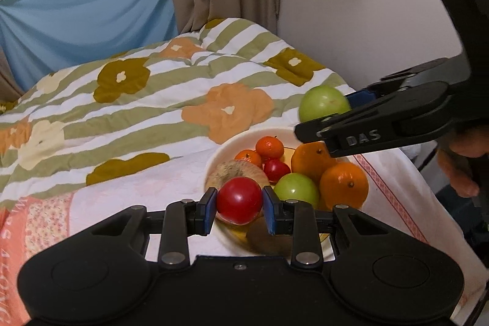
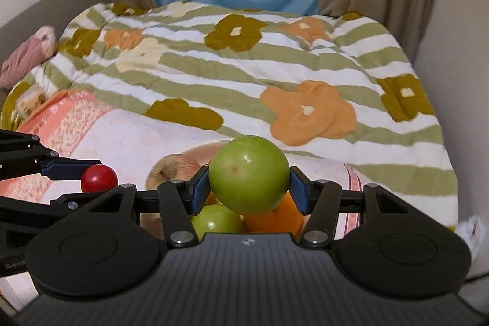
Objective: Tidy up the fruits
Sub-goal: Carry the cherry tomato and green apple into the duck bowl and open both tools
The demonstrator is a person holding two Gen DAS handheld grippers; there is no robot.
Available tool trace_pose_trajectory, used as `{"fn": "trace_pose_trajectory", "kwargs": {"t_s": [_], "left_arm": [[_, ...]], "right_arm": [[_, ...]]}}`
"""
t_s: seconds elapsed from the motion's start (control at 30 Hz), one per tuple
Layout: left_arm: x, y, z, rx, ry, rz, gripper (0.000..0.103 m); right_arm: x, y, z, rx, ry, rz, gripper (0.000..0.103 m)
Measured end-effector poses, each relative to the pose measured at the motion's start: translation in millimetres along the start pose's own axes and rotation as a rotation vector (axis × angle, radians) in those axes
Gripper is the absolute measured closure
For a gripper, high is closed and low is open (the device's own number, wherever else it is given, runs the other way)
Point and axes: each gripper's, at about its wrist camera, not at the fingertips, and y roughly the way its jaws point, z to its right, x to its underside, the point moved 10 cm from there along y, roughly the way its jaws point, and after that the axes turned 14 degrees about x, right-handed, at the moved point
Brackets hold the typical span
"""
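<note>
Red and glossy, a small round fruit [image 1: 240, 204] sits pinched between the blue-padded fingers [image 1: 207, 211] of the left gripper [image 1: 239, 211], which are closed to a narrow gap around it just above the near rim of the cream bowl [image 1: 214, 161] on the bed. In that bowl lie a brownish fruit [image 1: 235, 171], small tangerines [image 1: 269, 147], another red fruit [image 1: 276, 169], a green apple [image 1: 295, 190] and oranges [image 1: 343, 185]. Further right, the right gripper [image 2: 250, 187] has its fingers [image 2: 298, 188] spread wider and clamped on a second green apple [image 2: 249, 174], held above the bowl's far side.
</note>
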Motion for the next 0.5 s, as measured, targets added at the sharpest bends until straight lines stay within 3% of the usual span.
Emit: {"fn": "trace_pose_trajectory", "kwargs": {"t_s": [0.27,0.5], "left_arm": [[3,25,10,-0.038,-0.057,-0.020,0.068],[6,28,14,-0.065,-0.080,-0.027,0.068]], "right_arm": [[4,45,-11,-0.109,-0.109,-0.021,0.033],[7,61,-25,-0.192,-0.147,-0.013,0.033]]}}
